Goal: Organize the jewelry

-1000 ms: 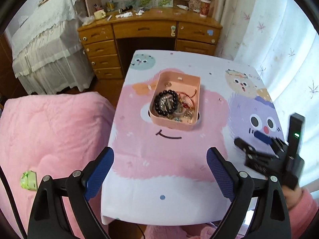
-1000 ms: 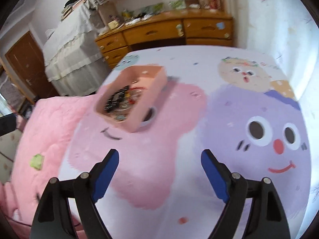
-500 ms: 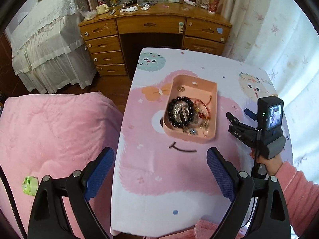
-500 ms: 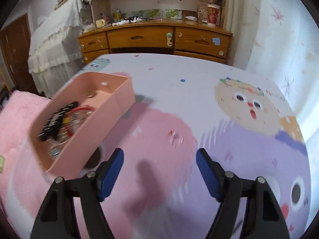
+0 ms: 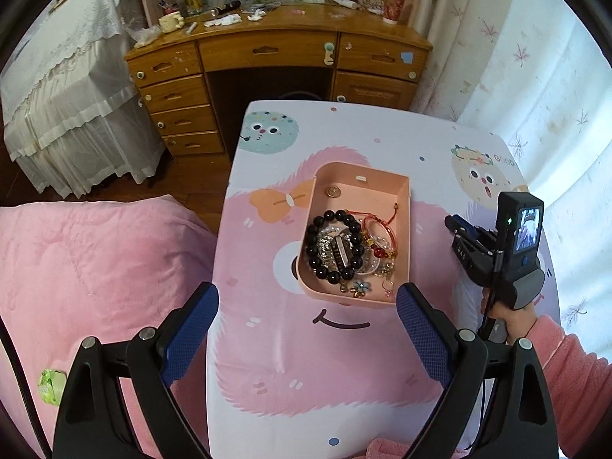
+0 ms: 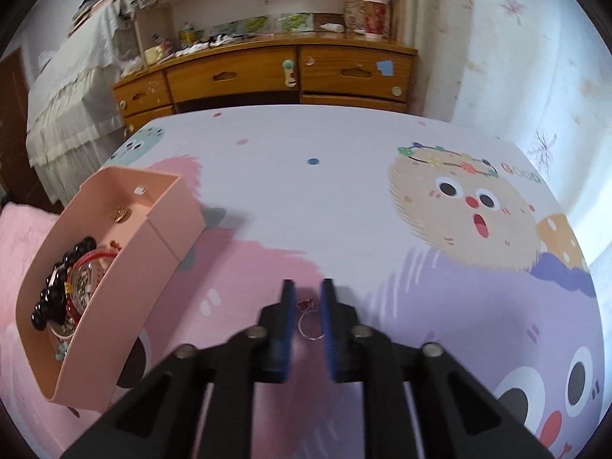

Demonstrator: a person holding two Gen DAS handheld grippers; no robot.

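With a small silver ring [image 6: 309, 321] lying on the cartoon tablecloth [image 6: 344, 191], the right gripper [image 6: 308, 298] has just been closing its jaws narrowly around it. At nine o'clock from it, the pink tray [image 5: 403, 229] already holds most jewelry, so little seems left. Nearer the onlooker, the left gripper [image 5: 306, 329] hangs wide and empty.

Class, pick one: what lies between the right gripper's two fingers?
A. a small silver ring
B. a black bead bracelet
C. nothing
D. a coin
A: the right gripper has a small silver ring between its narrowly set jaws, above the tablecloth.
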